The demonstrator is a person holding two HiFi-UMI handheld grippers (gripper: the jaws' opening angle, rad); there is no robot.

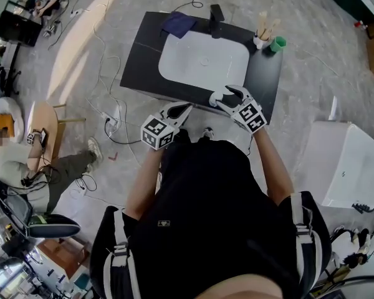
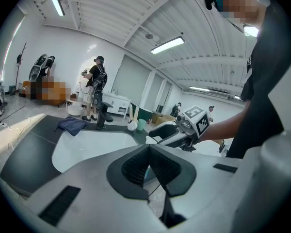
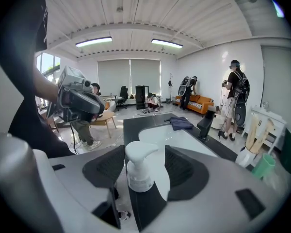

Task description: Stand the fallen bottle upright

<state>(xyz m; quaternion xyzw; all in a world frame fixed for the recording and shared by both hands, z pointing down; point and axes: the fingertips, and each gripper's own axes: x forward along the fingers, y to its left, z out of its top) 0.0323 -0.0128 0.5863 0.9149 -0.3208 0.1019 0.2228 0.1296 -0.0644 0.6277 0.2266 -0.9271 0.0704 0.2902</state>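
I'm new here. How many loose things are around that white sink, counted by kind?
Cups: 2 (white cup holding wooden sticks, green plastic cup)
Bottles: 1 (white plastic pump bottle)
Cloths: 1 (dark blue folded cloth)
Taps: 1 (black tap)
Total: 5

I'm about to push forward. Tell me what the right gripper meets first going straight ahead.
The right gripper would first meet the white pump bottle standing between its open jaws; the sink lies beyond, though depth is unclear.

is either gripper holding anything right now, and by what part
Nothing is gripped. The left gripper is shut on nothing; the jaws of the right gripper stand open round the head of the pump bottle, a gap showing beside it.
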